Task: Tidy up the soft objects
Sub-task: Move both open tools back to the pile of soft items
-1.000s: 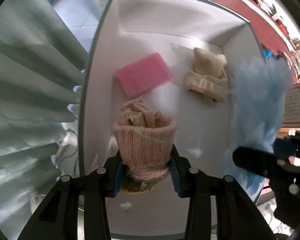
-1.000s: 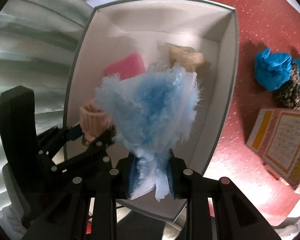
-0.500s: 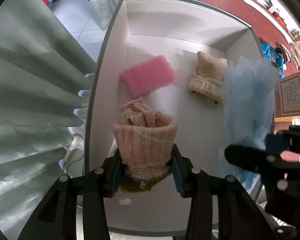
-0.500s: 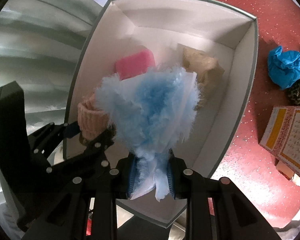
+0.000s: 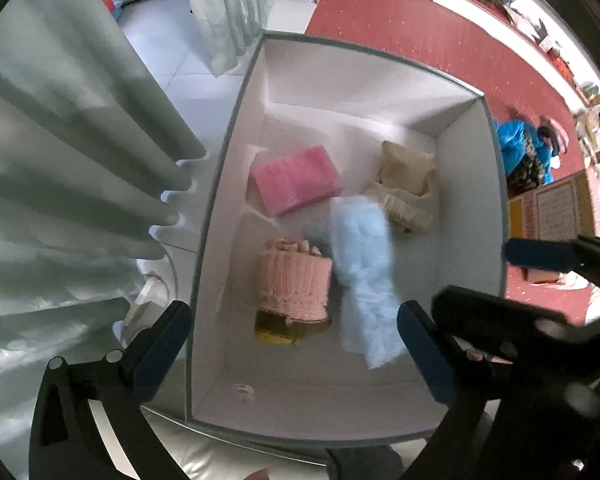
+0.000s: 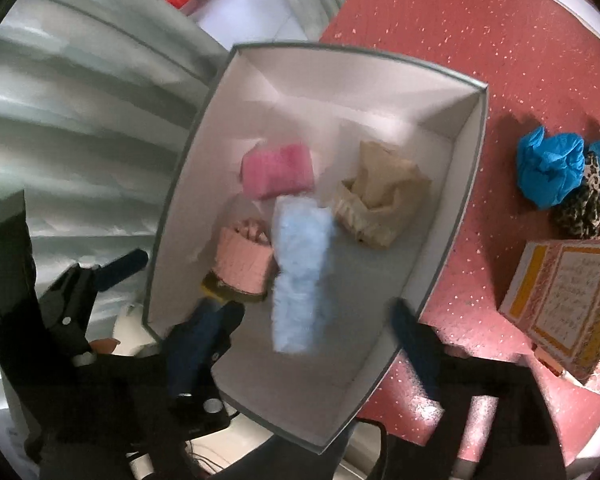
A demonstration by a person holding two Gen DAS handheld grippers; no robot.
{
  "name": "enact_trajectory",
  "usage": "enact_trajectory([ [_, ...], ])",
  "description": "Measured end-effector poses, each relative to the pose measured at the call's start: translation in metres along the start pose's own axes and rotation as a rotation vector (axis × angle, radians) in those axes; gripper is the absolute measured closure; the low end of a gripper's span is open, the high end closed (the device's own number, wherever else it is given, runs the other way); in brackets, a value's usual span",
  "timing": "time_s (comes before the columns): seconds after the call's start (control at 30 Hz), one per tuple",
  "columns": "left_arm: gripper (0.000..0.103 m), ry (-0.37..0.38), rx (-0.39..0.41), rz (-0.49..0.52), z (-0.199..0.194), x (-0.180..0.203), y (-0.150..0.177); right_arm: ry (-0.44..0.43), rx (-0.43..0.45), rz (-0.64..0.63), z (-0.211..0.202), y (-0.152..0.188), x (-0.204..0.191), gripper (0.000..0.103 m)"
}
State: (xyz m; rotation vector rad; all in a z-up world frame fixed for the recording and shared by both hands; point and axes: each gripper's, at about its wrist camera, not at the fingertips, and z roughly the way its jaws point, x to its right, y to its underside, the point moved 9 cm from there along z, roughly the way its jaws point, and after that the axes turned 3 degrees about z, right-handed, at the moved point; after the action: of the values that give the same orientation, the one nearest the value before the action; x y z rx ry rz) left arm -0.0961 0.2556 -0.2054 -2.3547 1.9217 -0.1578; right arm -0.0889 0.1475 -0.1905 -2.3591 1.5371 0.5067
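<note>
A red speckled surface (image 6: 440, 32) carries a white box (image 5: 236, 168) beside pale green curtains (image 5: 60, 140). In the box lie a pink sponge (image 5: 296, 186), a beige knit piece (image 5: 406, 188), a pink knit sock (image 5: 292, 284) and a fluffy light-blue cloth (image 5: 364, 276), sock and cloth side by side. The left gripper (image 5: 292, 344) and right gripper (image 6: 316, 344) have just been opening; both stand wide apart above the box, empty.

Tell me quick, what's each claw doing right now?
Left gripper: jaws just opened, holding nothing; pink knit roll lies below.
Right gripper: jaws just opened, holding nothing.
</note>
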Motion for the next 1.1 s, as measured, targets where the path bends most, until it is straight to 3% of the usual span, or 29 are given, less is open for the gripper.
enact_trajectory([
  [0.33,0.000,0.078,0.028,-0.068,-0.031,0.001,-0.003,-0.090,0.077,-0.018,-0.051,-0.007,-0.008,0.000],
  [0.7,0.000,0.192,0.091,0.029,-0.071,0.054,-0.026,-0.166,0.200,0.031,-0.121,0.000,0.000,0.000],
  [0.97,0.000,0.251,0.128,0.156,-0.096,0.112,-0.064,-0.204,0.362,0.169,-0.199,0.028,0.061,0.000],
  [1.1,0.000,0.258,0.126,0.217,-0.100,0.135,-0.082,-0.141,0.441,0.287,-0.229,0.039,0.122,0.000],
])
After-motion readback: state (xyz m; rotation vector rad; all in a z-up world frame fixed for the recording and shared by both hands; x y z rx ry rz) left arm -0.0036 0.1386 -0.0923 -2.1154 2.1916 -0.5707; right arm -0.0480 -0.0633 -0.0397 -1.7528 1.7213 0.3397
